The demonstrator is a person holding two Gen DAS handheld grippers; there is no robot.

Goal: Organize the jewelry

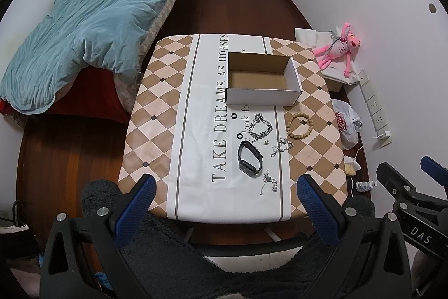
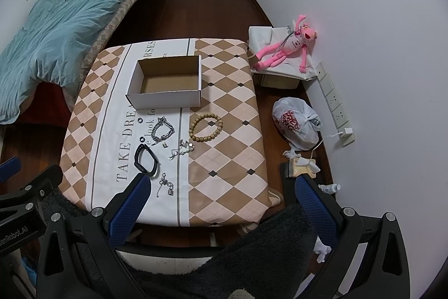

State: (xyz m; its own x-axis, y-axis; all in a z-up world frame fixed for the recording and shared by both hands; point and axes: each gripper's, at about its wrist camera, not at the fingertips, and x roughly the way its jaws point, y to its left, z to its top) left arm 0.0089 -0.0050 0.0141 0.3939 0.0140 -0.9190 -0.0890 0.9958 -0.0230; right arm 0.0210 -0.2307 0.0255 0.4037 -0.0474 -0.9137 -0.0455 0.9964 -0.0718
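An open white cardboard box (image 1: 263, 94) (image 2: 168, 98) stands empty on the table. In front of it lie a wooden bead bracelet (image 1: 299, 127) (image 2: 206, 128), a silver chain bracelet (image 1: 260, 127) (image 2: 162, 129), a black smart band (image 1: 250, 159) (image 2: 146, 159), two small black rings (image 1: 233, 116) (image 1: 239, 136), and small silver pieces (image 1: 281, 146) (image 1: 269, 181) (image 2: 182, 149) (image 2: 165, 184). My left gripper (image 1: 229, 210) is open and empty, held above the table's near edge. My right gripper (image 2: 224, 208) is open and empty, above the near right corner.
The table (image 1: 156, 108) (image 2: 229, 114) has a diamond-patterned cloth. A bed with a blue quilt (image 1: 92, 27) is on the left. A pink plush toy (image 2: 288, 46), a plastic bag (image 2: 296, 125) and wall sockets (image 2: 334, 102) are on the right. A dark fleecy sleeve (image 1: 196, 257) lies below.
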